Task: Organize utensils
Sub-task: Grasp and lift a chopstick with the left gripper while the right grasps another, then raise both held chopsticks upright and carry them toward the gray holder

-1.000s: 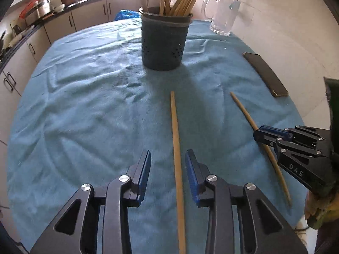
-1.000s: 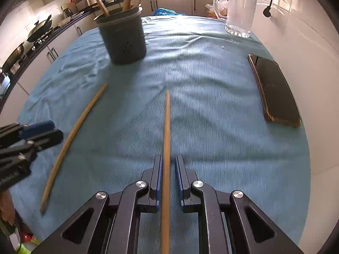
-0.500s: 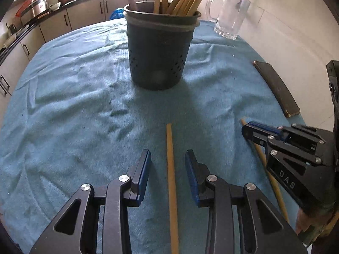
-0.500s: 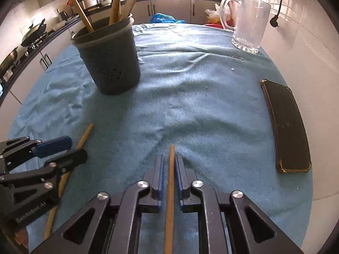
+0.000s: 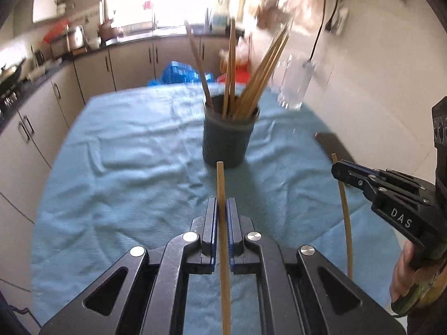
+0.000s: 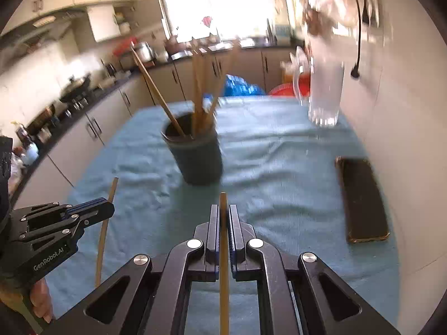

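Covering the desk: blue cloth (image 5: 117, 173), wrinkled, spread under everything.
Holder: dark utensil holder (image 5: 228, 136) upright mid-desk, several wooden chopsticks (image 5: 258, 78) standing in it.
Mug: clear glass mug (image 6: 324, 95) near the wall, beyond the holder.
Phone: dark phone (image 6: 361, 201) flat at the cloth's right edge.
Left hand-held gripper (image 5: 222, 217): clenched on a chopstick (image 5: 222, 195), lifted off the cloth, tip aimed at the holder.
Right hand-held gripper (image 6: 223, 223): clamped on a second chopstick (image 6: 223, 251), also clear of the cloth, short of the holder.
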A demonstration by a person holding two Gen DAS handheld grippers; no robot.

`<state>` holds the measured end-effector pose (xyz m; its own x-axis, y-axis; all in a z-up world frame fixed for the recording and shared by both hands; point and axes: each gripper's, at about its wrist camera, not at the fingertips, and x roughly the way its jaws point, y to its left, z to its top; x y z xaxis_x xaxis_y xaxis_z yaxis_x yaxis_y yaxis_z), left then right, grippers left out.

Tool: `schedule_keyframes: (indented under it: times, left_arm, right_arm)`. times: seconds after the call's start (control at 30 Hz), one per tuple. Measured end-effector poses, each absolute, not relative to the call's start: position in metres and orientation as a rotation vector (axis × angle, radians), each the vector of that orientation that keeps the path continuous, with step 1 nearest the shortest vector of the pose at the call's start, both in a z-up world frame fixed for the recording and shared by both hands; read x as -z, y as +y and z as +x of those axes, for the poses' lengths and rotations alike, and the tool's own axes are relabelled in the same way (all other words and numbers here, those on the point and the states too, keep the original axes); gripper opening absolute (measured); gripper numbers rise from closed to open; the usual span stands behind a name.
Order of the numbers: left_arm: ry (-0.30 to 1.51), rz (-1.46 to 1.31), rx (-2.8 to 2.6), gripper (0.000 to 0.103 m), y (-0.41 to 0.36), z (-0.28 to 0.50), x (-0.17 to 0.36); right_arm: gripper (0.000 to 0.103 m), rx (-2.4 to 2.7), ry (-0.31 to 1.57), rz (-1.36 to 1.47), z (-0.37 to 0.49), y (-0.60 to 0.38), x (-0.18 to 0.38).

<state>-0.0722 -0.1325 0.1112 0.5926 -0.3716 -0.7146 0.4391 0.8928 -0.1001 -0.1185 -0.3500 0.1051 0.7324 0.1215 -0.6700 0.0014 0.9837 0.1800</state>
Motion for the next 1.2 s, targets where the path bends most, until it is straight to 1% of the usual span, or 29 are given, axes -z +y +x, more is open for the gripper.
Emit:
schedule_keyframes:
  times: [0.17,0.37,0.67,1.2]
  left_arm:
    - [0.703,0.093,0.459,0.006,-0.114,-0.103,-0.141]
    - [0.657,0.089,0.465,0.006,-0.107,-0.131,-0.153]
    - [0.621,0.099,0.446,0.006,-0.105,-0.155,-0.165]
    - [0.550,0.159,0.389,0.006,-0.112,-0.173,-0.185]
  right_arm:
    - [0.006,-0.083,0.640,0.171,-0.154,-0.339,-0.140]
    - [0.006,-0.093,0.582,0.161,-0.185,-0.330,-0.161]
    - [0.006,-0.106,0.549,0.157,-0.212,-0.324,-0.172]
    - [0.006,-0.103,0.502,0.159,-0.225,-0.323,-0.191]
